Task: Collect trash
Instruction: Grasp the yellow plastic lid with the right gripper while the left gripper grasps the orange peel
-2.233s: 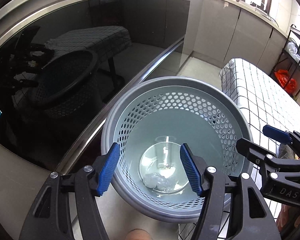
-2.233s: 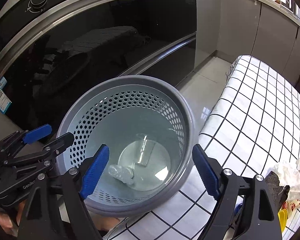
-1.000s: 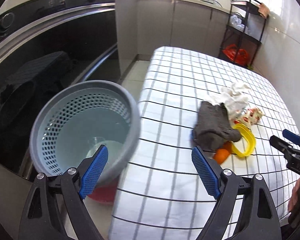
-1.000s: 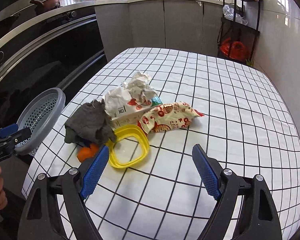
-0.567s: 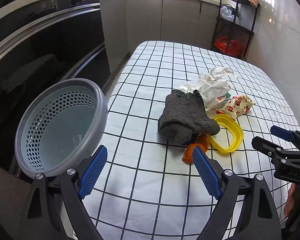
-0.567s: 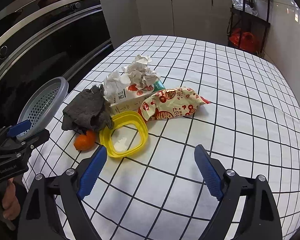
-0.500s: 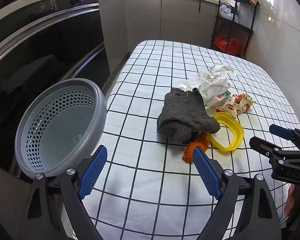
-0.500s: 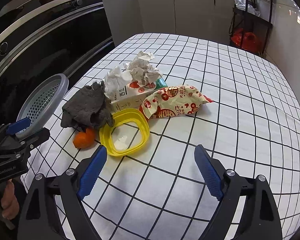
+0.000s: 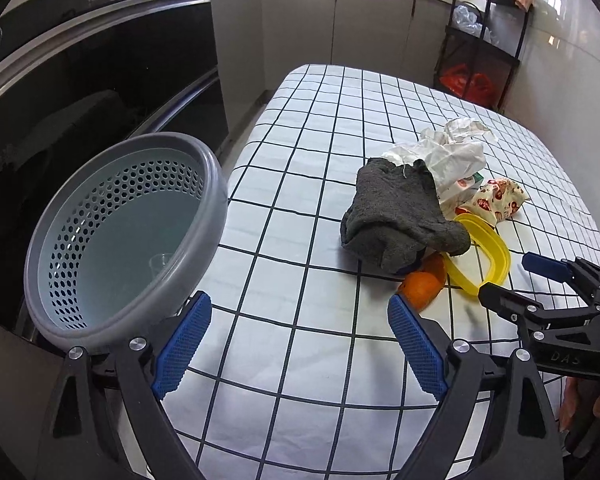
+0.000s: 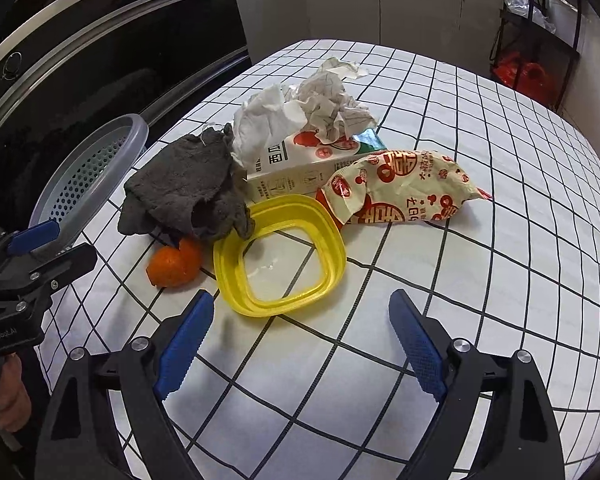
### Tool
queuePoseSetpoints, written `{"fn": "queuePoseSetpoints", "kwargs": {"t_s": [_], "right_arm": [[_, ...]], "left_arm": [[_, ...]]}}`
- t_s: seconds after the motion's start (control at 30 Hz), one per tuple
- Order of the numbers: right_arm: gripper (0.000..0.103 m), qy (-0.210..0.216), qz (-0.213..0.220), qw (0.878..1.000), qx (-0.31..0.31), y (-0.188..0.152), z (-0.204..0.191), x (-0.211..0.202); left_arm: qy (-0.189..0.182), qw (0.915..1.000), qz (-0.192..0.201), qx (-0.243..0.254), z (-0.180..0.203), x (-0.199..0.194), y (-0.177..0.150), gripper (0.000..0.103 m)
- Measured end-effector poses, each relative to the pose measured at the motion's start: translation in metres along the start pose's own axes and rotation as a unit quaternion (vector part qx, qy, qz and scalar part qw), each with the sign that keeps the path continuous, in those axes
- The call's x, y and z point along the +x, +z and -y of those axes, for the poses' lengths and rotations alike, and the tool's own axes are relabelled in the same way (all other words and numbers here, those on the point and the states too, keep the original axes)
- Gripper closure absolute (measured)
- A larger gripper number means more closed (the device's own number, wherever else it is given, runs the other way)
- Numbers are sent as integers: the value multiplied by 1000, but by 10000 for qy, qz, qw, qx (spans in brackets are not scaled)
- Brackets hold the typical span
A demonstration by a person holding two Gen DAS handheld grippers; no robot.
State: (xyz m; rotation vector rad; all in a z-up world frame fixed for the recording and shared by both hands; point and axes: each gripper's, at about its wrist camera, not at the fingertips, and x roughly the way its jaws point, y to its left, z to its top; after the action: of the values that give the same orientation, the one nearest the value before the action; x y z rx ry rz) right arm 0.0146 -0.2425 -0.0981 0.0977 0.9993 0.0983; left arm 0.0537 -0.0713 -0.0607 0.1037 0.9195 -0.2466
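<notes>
A pile of trash lies on the checked table [image 10: 480, 168]: a grey cloth [image 10: 188, 188], an orange peel [image 10: 174, 262], a yellow lid ring [image 10: 280, 252], a milk carton [image 10: 296, 168], crumpled paper [image 10: 320, 108] and a red-and-cream snack bag [image 10: 404, 188]. A grey perforated basket [image 9: 116, 232] stands off the table's left edge with a clear cup inside. My left gripper [image 9: 296, 344] is open and empty over the table's near edge, between the basket and the peel [image 9: 422, 284]. My right gripper [image 10: 300, 344] is open and empty just in front of the yellow lid.
A dark glass oven front [image 9: 80, 80] runs along the left. Grey cabinets [image 9: 340, 20] stand at the back. A black rack [image 9: 484, 40] with a red bag stands at the back right. The right gripper shows in the left wrist view [image 9: 540, 284].
Both grippers swung from over the basket to the table. In the last half second both moved closer to the trash pile, which now looms larger. Both stayed open.
</notes>
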Motion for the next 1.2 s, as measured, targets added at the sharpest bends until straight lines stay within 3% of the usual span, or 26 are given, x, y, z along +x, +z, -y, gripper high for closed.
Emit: {"fn": "queuePoseSetpoints", "kwargs": {"t_s": [0.77, 0.87, 1.2], "right_arm": [[18, -332, 48, 9986, -403, 15, -21, 28], [34, -356, 99, 9982, -468, 13, -24, 25], [35, -49, 325, 9995, -29, 0, -12, -10]], "left_arm": [[-68, 9999, -79, 56, 2, 6, -3, 15], [-89, 9999, -63, 66, 2, 6, -3, 15], [-296, 9993, -119, 191, 12, 8, -7, 15]]}}
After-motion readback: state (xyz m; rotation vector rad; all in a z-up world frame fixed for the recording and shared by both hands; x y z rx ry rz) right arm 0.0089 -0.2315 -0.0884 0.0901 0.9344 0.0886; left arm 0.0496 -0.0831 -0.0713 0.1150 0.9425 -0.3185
